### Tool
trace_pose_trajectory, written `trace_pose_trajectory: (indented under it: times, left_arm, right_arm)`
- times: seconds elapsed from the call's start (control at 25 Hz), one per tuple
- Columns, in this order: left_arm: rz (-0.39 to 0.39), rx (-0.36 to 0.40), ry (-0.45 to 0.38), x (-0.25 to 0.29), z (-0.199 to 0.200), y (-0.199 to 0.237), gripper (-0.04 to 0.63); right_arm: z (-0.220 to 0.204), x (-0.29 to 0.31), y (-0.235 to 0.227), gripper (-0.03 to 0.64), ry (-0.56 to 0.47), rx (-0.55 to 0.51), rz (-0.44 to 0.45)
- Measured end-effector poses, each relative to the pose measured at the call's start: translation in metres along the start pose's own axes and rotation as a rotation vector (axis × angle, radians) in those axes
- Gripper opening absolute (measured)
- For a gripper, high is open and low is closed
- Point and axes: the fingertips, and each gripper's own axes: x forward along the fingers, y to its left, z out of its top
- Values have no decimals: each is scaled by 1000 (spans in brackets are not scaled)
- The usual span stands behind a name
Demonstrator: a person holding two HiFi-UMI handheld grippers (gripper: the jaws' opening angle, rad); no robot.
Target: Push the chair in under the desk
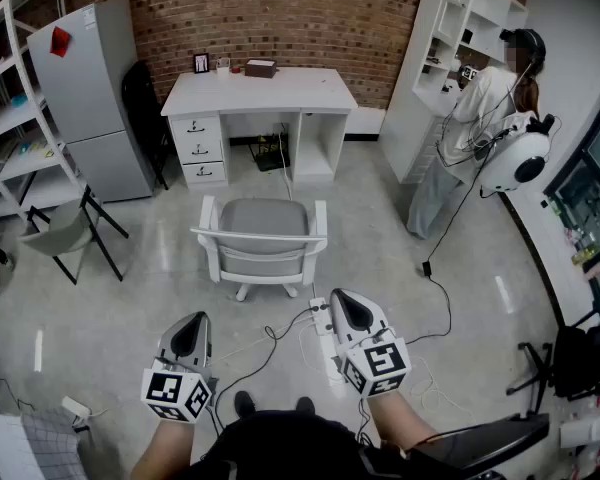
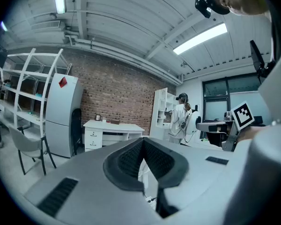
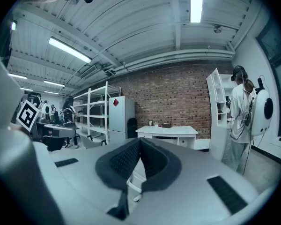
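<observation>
A white swivel chair (image 1: 262, 238) with a grey seat stands on the floor, pulled back from the white desk (image 1: 260, 93), its backrest toward me. My left gripper (image 1: 189, 336) and right gripper (image 1: 348, 313) hover low in front of me, well short of the chair, both shut and holding nothing. In the left gripper view the desk (image 2: 113, 125) shows ahead beyond the closed tips (image 2: 143, 140). Through the right gripper view the desk (image 3: 167, 131) lies ahead, and a sliver of the chair (image 3: 137, 176) shows between the closed tips (image 3: 139, 142).
A power strip (image 1: 325, 336) and cables trail across the floor between me and the chair. A grey fridge (image 1: 90, 98) stands left of the desk, with a dark chair (image 1: 142, 103) beside it. A grey folding chair (image 1: 65, 233) sits at left. A person (image 1: 470, 138) stands by white shelving (image 1: 445, 38) at right.
</observation>
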Motion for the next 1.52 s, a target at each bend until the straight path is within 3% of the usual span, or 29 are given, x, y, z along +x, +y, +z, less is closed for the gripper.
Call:
trace_pose_trajectory:
  times: [0.76,1.52]
  left_arm:
    - [-23,9,5,-3,-3,1,6]
    - [-142,-2,4,-3,-12,66,6]
  right_arm:
    - [-2,1,18,8,7,17,21]
    - [-1,42,69,8,25,1,-75]
